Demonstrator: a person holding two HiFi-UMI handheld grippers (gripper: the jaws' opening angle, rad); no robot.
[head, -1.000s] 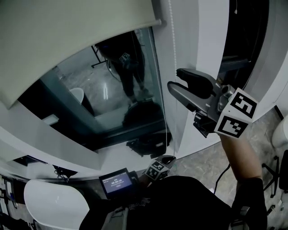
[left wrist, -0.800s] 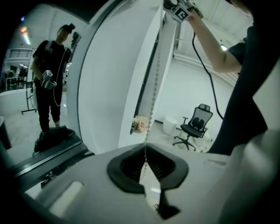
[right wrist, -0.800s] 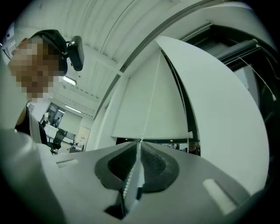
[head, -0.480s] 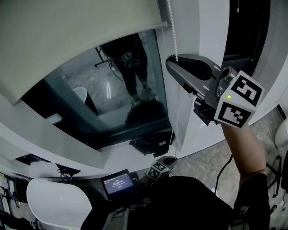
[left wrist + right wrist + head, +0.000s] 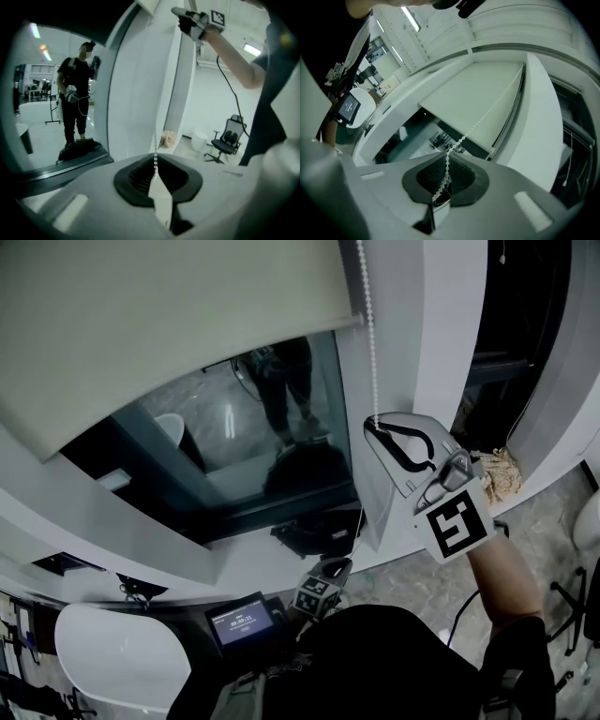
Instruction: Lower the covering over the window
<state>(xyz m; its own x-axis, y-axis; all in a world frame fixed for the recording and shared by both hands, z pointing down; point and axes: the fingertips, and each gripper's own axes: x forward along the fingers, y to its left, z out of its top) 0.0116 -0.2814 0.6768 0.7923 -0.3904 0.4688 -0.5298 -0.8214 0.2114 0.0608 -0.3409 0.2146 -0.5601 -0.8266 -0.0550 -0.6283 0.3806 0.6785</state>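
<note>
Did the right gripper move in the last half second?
Yes. Against the window's lower frame in the head view, the right gripper has come down, and it is shut on the bead chain.

Head view looks steeply down; both gripper views closely share the bead chain [image 5: 449, 154].

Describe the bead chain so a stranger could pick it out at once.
Find the dark window with the pale roller blind partly down. At the blind's right edge, the bead chain hangs down into the shut right gripper. It alone is a thin string of small white beads.
</note>
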